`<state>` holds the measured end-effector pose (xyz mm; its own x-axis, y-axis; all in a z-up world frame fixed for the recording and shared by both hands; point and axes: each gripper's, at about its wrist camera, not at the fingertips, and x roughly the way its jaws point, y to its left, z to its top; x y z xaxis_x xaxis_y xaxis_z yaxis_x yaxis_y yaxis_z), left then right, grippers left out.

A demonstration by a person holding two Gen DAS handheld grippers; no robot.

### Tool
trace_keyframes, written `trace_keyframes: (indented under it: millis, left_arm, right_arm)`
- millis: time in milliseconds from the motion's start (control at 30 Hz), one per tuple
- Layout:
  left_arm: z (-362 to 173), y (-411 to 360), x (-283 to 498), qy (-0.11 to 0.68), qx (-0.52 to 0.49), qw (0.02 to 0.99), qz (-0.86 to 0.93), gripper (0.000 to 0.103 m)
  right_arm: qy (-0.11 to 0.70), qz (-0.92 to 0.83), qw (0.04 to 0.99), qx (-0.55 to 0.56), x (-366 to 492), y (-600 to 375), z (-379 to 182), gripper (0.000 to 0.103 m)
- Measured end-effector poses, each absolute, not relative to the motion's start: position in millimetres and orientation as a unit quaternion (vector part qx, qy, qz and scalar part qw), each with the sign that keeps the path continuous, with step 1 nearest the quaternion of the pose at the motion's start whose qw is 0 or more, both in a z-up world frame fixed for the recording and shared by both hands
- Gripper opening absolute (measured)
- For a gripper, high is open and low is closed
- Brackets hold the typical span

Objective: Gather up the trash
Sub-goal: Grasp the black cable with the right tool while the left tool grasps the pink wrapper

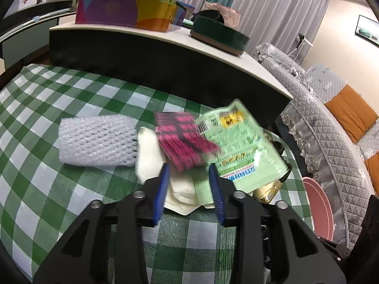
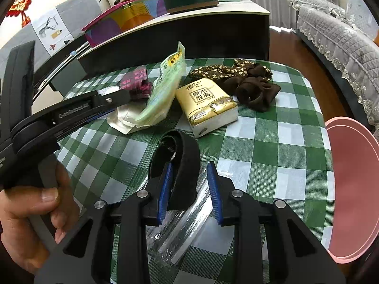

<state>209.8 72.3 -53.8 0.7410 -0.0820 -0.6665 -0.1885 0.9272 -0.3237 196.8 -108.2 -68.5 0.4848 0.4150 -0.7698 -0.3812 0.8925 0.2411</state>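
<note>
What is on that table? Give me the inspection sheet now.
Surface: green checked tablecloth, crowded.
Job's things: green wrapper, pink wrapper, foam net, white packet, clear wrapper.
Clutter: tissue pack, brown scrunchies, black band.
Grippers: left gripper open over white packet; right gripper open astride black band.
Cables: thin white wires on sofa.
Surroundings: pink bin beside table; colourful box on shelf.

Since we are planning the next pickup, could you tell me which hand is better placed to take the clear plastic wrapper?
Right: the clear plastic wrapper lies directly between the right tool pads, while the left tool points at the green packet.
</note>
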Motion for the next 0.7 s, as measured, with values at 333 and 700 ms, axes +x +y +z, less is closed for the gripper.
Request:
trace_keyframes:
  millis: [333,700]
  left_arm:
    - [-49.8,77.9,209.2,0.347,-0.193,0.916,0.046,0.042]
    - [-40.0,73.7,223.8,0.344,-0.151,0.925,0.061,0.047]
  right_arm:
    - [0.447,0.241,0.861,0.004,194.3,-103.4,-64.8,0.015]
    - [0.433,0.243,0.868,0.004,190.8,-107.4,-57.5,0.002]
